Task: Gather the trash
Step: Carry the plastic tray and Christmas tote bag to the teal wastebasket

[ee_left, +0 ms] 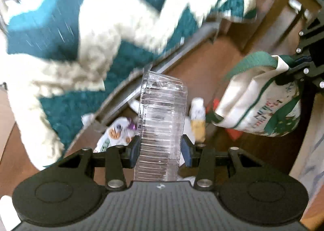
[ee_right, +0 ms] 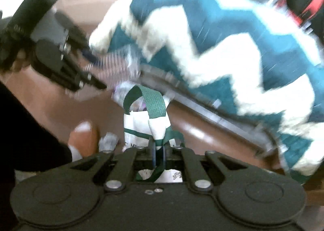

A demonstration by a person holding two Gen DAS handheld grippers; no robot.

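left claw (ee_left: 161,149) gripping plastic container (ee_left: 162,113)

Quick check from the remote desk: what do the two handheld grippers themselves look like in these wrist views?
Both are matte black plastic. The left gripper and right gripper each show two round flat discs, angled linkage arms with silver pivot pins, and blue-edged finger pads. The body is ribbed on the left gripper. No cables show. A dark sleeve edges the right view.

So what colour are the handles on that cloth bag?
Dark green handles, on a cream bag; clearest in the right wrist view.
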